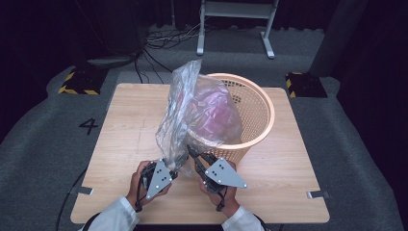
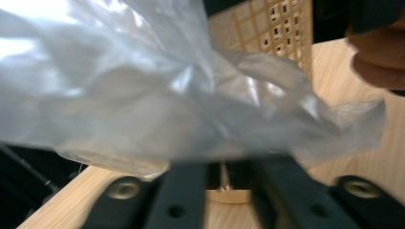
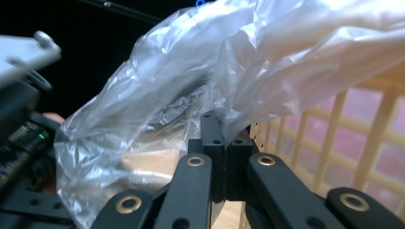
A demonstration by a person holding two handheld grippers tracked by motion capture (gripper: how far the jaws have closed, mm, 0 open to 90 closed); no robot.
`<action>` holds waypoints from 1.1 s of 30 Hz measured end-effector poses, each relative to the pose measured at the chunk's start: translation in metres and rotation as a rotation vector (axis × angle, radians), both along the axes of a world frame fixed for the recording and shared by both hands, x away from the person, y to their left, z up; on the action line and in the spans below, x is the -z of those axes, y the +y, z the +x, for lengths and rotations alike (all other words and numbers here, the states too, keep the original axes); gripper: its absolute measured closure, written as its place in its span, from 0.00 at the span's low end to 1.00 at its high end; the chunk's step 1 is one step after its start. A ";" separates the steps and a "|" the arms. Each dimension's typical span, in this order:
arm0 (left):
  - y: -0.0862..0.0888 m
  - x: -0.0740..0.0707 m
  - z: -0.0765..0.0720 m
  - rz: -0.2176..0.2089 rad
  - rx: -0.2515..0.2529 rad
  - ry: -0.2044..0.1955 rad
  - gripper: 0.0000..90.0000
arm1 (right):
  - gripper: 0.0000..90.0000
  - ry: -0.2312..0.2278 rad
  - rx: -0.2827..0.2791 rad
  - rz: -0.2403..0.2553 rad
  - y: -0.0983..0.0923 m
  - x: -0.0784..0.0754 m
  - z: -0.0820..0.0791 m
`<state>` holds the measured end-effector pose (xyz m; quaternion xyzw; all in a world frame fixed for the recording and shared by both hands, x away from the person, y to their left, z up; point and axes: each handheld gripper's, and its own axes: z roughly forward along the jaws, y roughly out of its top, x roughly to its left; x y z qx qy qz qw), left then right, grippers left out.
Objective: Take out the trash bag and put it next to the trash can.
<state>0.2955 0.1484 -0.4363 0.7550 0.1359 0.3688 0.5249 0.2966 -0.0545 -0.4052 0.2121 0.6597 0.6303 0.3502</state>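
Observation:
A clear plastic bag lies draped over the near-left rim of an orange lattice basket on the wooden table. Something purple-pink shows through the film inside the basket. The bag's lower edge gathers down to both grippers at the table's front. My left gripper holds the bunched film, and in the left gripper view the bag hides its tips. My right gripper is beside it, against the basket's near wall. Its jaws are pressed together on the film, next to the basket's ribs.
The basket takes up the table's centre-right. Bare wood lies to the left and along the front edge. Beyond the table are a white metal stand, floor cables and two yellow-black striped blocks. The other hand is close on the right in the left gripper view.

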 end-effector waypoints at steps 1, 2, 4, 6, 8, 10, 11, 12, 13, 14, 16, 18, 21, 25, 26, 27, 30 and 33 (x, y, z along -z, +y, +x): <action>0.003 0.000 -0.001 -0.014 -0.004 -0.004 0.70 | 1.00 0.008 -0.005 -0.005 0.000 0.000 0.001; 0.007 0.000 -0.003 -0.041 0.003 -0.005 0.60 | 1.00 0.012 -0.007 -0.009 -0.001 0.001 0.002; 0.016 -0.003 -0.007 -0.104 0.019 -0.028 0.45 | 1.00 0.017 -0.013 -0.017 -0.002 0.001 0.002; 0.023 -0.011 -0.010 -0.175 0.014 -0.057 0.39 | 1.00 0.015 -0.018 -0.036 -0.002 0.002 0.002; 0.028 -0.021 -0.012 -0.253 0.002 -0.053 0.33 | 1.00 0.016 -0.026 -0.057 0.000 0.004 0.001; 0.029 -0.032 -0.013 -0.310 0.007 -0.054 0.32 | 1.00 0.010 -0.035 -0.088 0.003 0.007 0.001; 0.029 -0.035 -0.013 -0.315 0.001 -0.057 0.31 | 1.00 0.012 -0.039 -0.100 0.004 0.008 0.001; 0.028 -0.039 -0.014 -0.322 0.006 -0.068 0.30 | 1.00 0.009 -0.040 -0.110 0.005 0.009 0.001; 0.025 -0.045 -0.013 -0.305 0.000 -0.073 0.30 | 1.00 0.010 -0.042 -0.116 0.005 0.010 0.001; 0.021 -0.047 -0.012 -0.289 -0.007 -0.060 0.28 | 1.00 0.013 -0.047 -0.123 0.006 0.012 0.002; 0.013 -0.052 -0.005 -0.247 -0.026 -0.029 0.24 | 1.00 0.009 -0.048 -0.146 0.007 0.014 0.002; 0.008 -0.054 0.002 -0.229 -0.027 0.010 0.22 | 1.00 -0.008 -0.044 -0.179 0.008 0.017 0.002; 0.003 -0.055 0.011 -0.192 -0.036 0.088 0.22 | 1.00 -0.049 -0.034 -0.244 0.011 0.022 -0.001; -0.004 -0.051 0.019 -0.113 -0.055 0.140 0.23 | 1.00 -0.068 -0.039 -0.308 0.013 0.030 -0.004; -0.005 -0.050 0.019 -0.097 -0.052 0.151 0.27 | 1.00 -0.077 -0.031 -0.324 0.013 0.032 -0.004; -0.005 -0.050 0.019 -0.095 -0.053 0.148 0.29 | 1.00 -0.087 -0.026 -0.343 0.014 0.033 -0.005; -0.006 -0.049 0.019 -0.049 -0.043 0.161 0.50 | 1.00 -0.099 -0.019 -0.372 0.014 0.037 -0.007; -0.009 -0.045 0.017 -0.002 -0.025 0.154 0.71 | 1.00 -0.088 -0.019 -0.387 0.013 0.043 -0.006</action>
